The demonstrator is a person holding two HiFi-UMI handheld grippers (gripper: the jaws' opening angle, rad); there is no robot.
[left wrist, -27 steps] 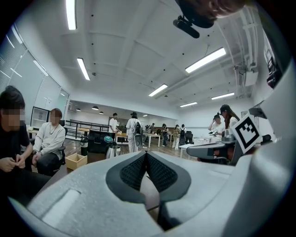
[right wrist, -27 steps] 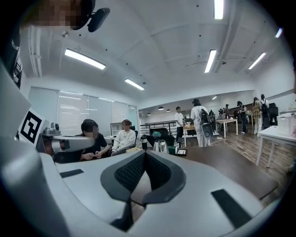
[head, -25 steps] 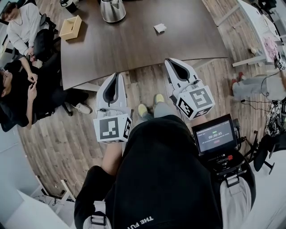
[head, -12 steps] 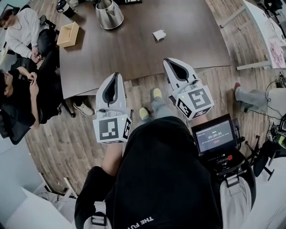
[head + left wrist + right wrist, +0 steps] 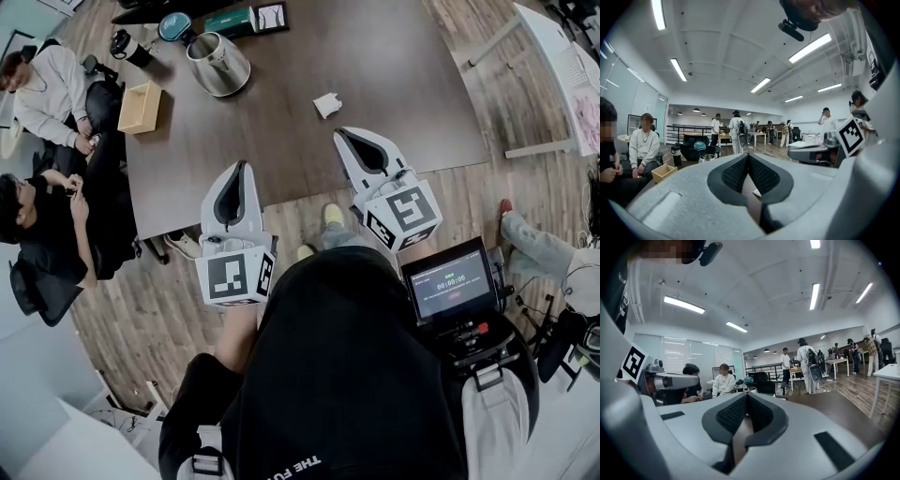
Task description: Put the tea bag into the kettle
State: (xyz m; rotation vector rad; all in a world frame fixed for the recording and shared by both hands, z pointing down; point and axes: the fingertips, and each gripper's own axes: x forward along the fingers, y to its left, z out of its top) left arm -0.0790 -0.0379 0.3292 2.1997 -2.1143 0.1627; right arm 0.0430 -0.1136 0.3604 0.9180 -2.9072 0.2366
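Two claws, and neither has anything in it: the left gripper (image 5: 238, 174) and the right gripper (image 5: 348, 142) each have their dark ribbed pads pressed together, tips pointing roughly level across the near edge of the dark brown wooden table (image 5: 403, 84). Just beyond the right claw's tip lies the small white folded tea bag (image 5: 327, 104), flat on the tabletop and touched by nothing. Further off, toward the far left of the table, stands the rounded stainless-steel kettle (image 5: 217, 64), well apart from the tea bag (its top looks open from above, though I wouldn't swear to it). A shallow pale cardboard box (image 5: 141, 106) sits at the left edge.

From where I stand this is the approach: the pick-up hasn't begun. The right claw seems best placed for it. It would have to spread its jaws, reach over the bag, pinch that thin paper cleanly off the flat wood, then carry it across to the kettle's mouth.
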